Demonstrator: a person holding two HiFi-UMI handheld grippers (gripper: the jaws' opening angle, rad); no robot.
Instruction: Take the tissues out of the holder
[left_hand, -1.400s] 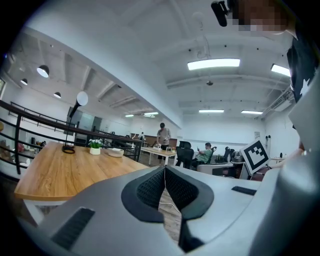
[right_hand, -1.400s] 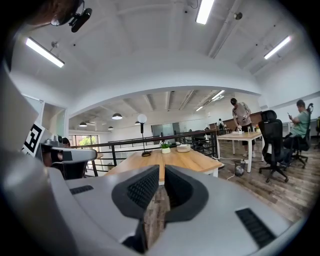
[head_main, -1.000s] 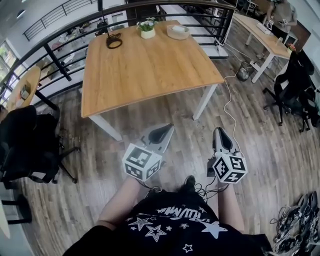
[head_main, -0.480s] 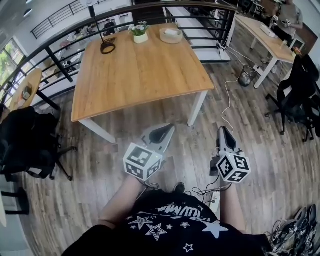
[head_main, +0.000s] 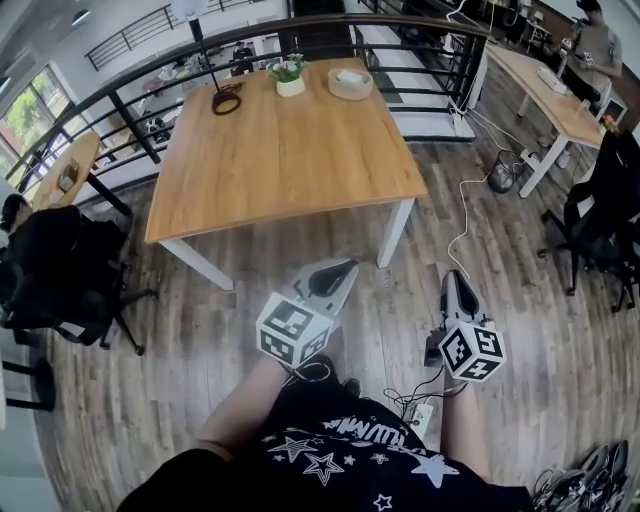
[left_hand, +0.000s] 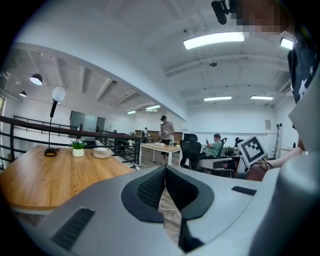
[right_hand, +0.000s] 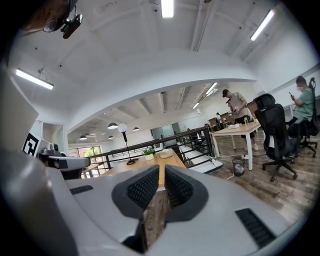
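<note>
The tissue holder (head_main: 350, 83) is a shallow round bowl with white tissues, at the far edge of the wooden table (head_main: 290, 170). It also shows small in the left gripper view as the holder (left_hand: 102, 152) and in the right gripper view as the holder (right_hand: 166, 153). My left gripper (head_main: 343, 268) and right gripper (head_main: 455, 279) hang over the wood floor, well short of the table. Both point toward it. The left gripper (left_hand: 164, 169) is shut with nothing in it. The right gripper (right_hand: 162, 167) is shut and holds nothing.
A potted plant (head_main: 291, 75) and a desk lamp's ring base (head_main: 227, 100) stand beside the holder. A black railing (head_main: 130, 75) runs behind the table. Office chairs (head_main: 60, 280) are at left, another chair (head_main: 600, 215) and desk (head_main: 545, 85) at right. Cables (head_main: 460, 220) cross the floor.
The view has shifted: the table sits a little lower and further right in the head view. Both grippers have dropped slightly in the frame, still shut and empty.
</note>
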